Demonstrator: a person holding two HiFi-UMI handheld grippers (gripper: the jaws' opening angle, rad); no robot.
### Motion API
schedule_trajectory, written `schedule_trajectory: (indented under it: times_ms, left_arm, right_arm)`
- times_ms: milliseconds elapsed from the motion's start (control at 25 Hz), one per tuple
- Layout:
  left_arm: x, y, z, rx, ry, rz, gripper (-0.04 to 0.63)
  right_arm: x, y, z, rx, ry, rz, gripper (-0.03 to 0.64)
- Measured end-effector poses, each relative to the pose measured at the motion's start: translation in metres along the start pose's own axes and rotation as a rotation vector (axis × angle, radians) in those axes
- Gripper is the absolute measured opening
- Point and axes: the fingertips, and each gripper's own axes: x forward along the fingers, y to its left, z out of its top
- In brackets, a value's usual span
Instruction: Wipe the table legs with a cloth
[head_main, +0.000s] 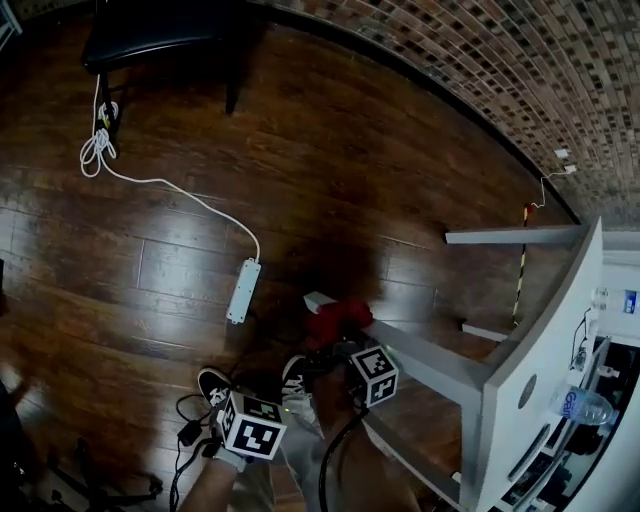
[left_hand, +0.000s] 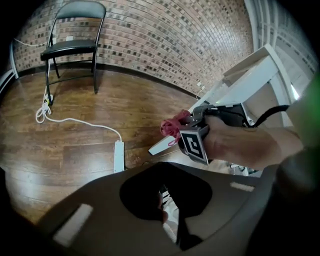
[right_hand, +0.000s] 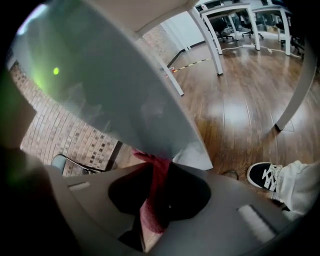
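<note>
Step in hand: the right gripper (right_hand: 156, 202) is wiping the near table leg (head_main: 425, 358), working at the leg's bottom end, just above the wood floor (head_main: 300, 180).
Right jaws: they are clamping the red cloth (right_hand: 159, 172). The cloth is bunching out ahead of them and pressing against the white face of the leg.
Left jaws: the left gripper (left_hand: 162, 202) is hanging low over the person's black sneakers (head_main: 213, 385), with its jaws drawn together. It is carrying nothing and taking no part.
Cloth location: in the head view it is sitting wadded on the near leg close to the foot, touching the leg and not lying on the floor.
Progress, my reading: one leg is getting attention, and the cloth is sitting at its lowest stretch, so this leg is probably nearing its finish. No dirt line is showing, so I am not able to confirm how much is clean.
Left to do, my reading: the other legs are looking untouched. The far leg (head_main: 510, 236) and a short white piece (head_main: 485, 331), possibly a third leg, are standing well apart from the cloth.
Count, table legs: two are showing for sure and a third is probable; a fourth is not showing.
Count, cloths: one.
Count, grippers: two, one working and one idling.
Count, bystander items: one white power strip (head_main: 243, 290) trailing one cord (head_main: 170, 185), one black folding chair (left_hand: 75, 45), two sneakers, and one water bottle (head_main: 583, 405) lying up on the table.
</note>
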Motion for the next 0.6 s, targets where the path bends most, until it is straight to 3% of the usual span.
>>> schedule_trajectory:
  times_ms: [200,320,440,600]
  left_arm:
    - [-0.037,-0.031,0.028,0.072,-0.033,0.004,0.003]
    - [-0.062,-0.054,0.042,0.101,-0.052,-0.022,0.003]
    - [-0.086,-0.069,0.063,0.103,-0.105,-0.038,0.003]
    - [-0.109,-0.100,0.086,0.098,-0.184,-0.073,0.003]
  right_arm:
    - [-0.067,0.050,0.026,-0.074,-0.046,0.071,0.064]
    - [-0.107,0.076,0.042,-0.059,-0.071,0.137,0.064]
    - [-0.140,0.103,0.051,-0.019,-0.086,0.212,0.066]
    - [-0.194,0.136,0.067,-0.083,-0.126,0.311,0.066]
